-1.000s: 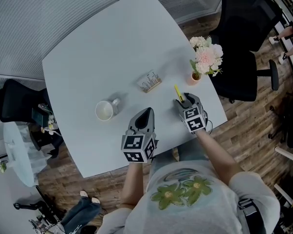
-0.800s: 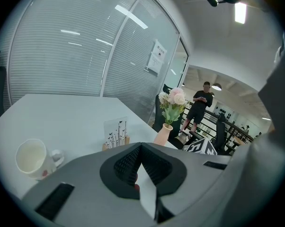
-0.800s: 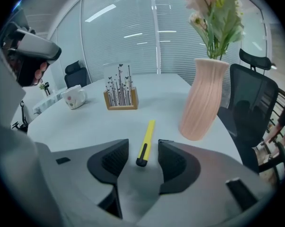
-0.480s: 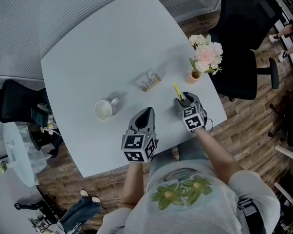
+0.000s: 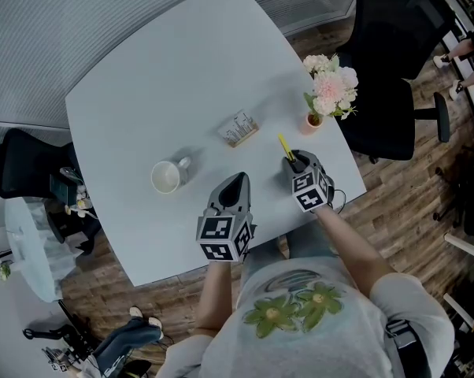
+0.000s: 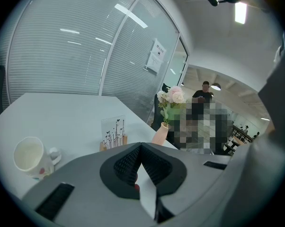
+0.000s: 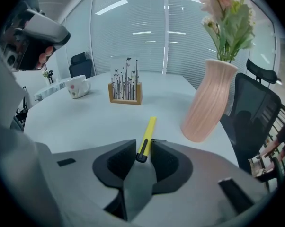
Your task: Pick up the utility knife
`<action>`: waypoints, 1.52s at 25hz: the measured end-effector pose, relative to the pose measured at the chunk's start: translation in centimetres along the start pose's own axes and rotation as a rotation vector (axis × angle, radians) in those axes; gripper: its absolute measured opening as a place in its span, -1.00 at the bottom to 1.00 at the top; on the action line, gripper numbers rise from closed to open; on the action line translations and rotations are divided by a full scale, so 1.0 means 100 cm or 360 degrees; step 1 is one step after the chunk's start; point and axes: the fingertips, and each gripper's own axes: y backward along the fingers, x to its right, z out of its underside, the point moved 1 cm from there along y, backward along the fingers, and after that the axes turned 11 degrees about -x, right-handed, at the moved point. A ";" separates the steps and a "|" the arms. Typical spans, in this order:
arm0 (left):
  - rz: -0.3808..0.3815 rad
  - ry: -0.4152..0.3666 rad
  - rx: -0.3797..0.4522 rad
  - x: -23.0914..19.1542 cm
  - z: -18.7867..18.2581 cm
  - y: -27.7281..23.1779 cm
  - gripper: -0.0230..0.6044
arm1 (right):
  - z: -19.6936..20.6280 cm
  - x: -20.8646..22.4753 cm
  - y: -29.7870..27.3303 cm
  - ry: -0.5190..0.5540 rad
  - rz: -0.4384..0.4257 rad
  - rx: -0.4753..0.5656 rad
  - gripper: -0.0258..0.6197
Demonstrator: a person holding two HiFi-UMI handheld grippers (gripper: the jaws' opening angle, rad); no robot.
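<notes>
The utility knife [image 7: 146, 134] is slim and yellow, with a black slider at its near end. It is laid on the white tabletop [image 5: 166, 85] close to the right edge, pointing far. Its near end is clamped between the jaws of the right gripper [image 5: 294, 161], which have just been closing.

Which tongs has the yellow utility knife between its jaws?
The right tongs: its jaws have just been closing on the slim yellow utility knife; the left tongs are shut and empty.
</notes>
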 end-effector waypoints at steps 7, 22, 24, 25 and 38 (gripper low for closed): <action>0.0010 -0.0009 -0.0001 0.003 -0.002 -0.002 -0.92 | -0.001 -0.001 -0.001 0.0113 -0.0010 -0.0034 -0.71; -0.0018 -0.0004 0.0026 0.003 -0.005 0.006 -0.92 | -0.005 -0.004 0.002 0.0153 -0.0073 -0.0040 -0.71; -0.0022 -0.0001 0.0033 0.003 -0.005 0.008 -0.92 | -0.008 -0.006 0.004 0.0160 -0.0079 -0.0033 -0.71; -0.0023 0.0000 0.0035 0.003 -0.005 0.009 -0.92 | -0.010 -0.007 0.005 0.0161 -0.0085 -0.0029 -0.71; -0.0016 -0.0011 0.0088 0.011 -0.014 0.020 -0.92 | -0.022 -0.009 0.022 0.0182 -0.0139 0.0009 -0.71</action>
